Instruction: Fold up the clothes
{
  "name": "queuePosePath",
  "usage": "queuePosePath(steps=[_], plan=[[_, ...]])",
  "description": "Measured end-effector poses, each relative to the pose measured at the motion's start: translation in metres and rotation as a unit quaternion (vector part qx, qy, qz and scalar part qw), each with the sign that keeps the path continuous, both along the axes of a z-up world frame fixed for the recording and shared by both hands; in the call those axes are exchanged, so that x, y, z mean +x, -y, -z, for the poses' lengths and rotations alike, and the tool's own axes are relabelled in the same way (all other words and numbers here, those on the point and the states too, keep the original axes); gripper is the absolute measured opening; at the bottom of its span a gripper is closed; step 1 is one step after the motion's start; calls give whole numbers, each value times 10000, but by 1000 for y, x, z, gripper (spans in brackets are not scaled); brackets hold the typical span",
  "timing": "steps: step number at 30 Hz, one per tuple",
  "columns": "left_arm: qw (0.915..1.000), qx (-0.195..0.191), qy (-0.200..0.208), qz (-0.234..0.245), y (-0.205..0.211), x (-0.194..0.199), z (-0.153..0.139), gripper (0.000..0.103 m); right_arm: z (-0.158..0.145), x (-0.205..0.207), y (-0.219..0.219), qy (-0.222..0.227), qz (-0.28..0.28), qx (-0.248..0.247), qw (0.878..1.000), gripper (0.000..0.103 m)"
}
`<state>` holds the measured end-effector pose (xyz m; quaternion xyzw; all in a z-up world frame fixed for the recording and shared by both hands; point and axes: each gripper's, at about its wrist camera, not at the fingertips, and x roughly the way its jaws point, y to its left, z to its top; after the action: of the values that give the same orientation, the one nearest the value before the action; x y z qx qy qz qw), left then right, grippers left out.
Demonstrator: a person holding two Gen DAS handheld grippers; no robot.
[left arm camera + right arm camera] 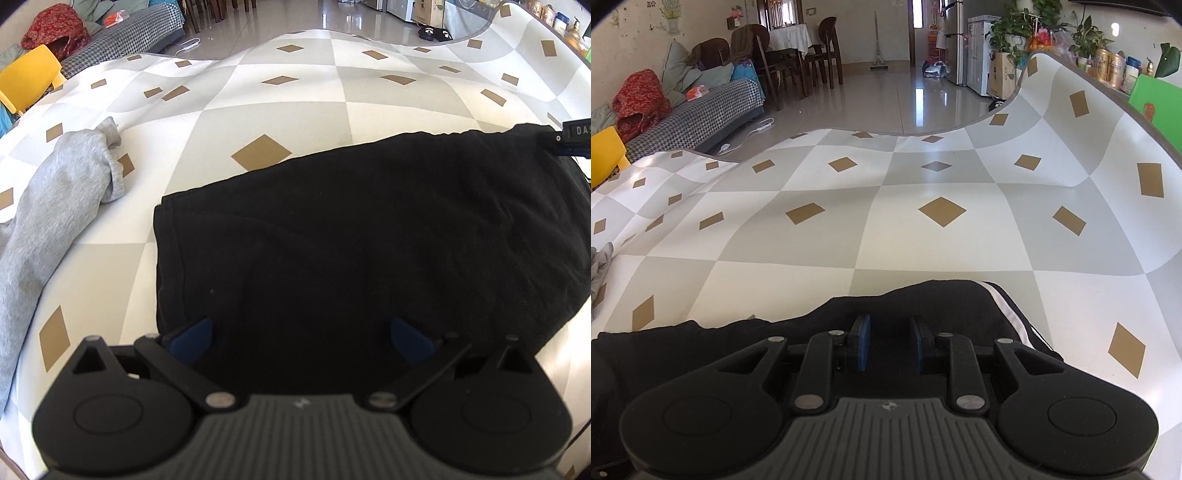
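A black garment (369,229) lies spread flat on the checked table cover (280,103). My left gripper (301,339) hovers over its near edge, open wide, its blue pads (192,341) apart above the cloth and holding nothing. In the right wrist view the black garment (701,354) shows a white side stripe (1008,310). My right gripper (890,345) has its jaws drawn close with a bunch of black cloth between them. The right gripper (572,142) also shows at the garment's far right corner in the left wrist view.
A grey garment (55,206) lies crumpled along the left of the table, its tip (598,266) just visible. The cover's far right corner curls upward (1052,92). A yellow chair (26,81) stands off the left edge. A sofa (701,110) and dining chairs stand beyond.
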<state>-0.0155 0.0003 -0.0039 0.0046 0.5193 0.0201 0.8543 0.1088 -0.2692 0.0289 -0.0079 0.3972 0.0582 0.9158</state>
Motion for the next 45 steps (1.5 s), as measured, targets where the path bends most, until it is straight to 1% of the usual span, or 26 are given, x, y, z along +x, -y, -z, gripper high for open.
queuePosePath(steps=[3, 8, 12, 15, 18, 20, 21, 25, 29, 32, 41, 45], plan=[[10000, -56, -26, -57, -5, 1, 1, 103, 15, 8, 2, -229, 21, -129, 9997, 21], [9999, -35, -13, -119, -13, 3, 2, 103, 22, 9, -6, -162, -70, -529, 9984, 19], [9998, 41, 37, -210, -21, 3, 3, 103, 21, 9, -5, -161, 47, -491, 9987, 18], [9993, -39, 21, -367, -31, 3, 4, 103, 20, 7, -4, -169, 103, -503, 9985, 18], [9985, -128, -4, -526, -39, 4, 4, 103, 12, 3, 2, -236, 245, -285, 9990, 21], [9985, -128, -3, -531, -37, 4, 3, 103, 5, 0, 8, -243, 308, -172, 9991, 22], [9986, -110, 2, -511, -36, 4, 2, 103, 1, -4, 10, -231, 345, -163, 9990, 24], [9989, -104, 83, -453, -29, 6, -3, 103, -8, -19, 22, -251, 551, -106, 9981, 27], [9990, -37, 68, -432, -17, 11, -1, 103, -1, -28, 31, -446, 652, -264, 9965, 27], [9992, 21, 57, -400, -14, 10, 2, 103, 10, -30, 39, -618, 703, -362, 9949, 29], [9993, -32, 126, -359, -18, 4, 3, 103, 13, -35, 42, -612, 765, -348, 9946, 29], [9987, -76, 104, -500, -26, 3, 3, 103, 14, -37, 43, -605, 792, -340, 9944, 29]])
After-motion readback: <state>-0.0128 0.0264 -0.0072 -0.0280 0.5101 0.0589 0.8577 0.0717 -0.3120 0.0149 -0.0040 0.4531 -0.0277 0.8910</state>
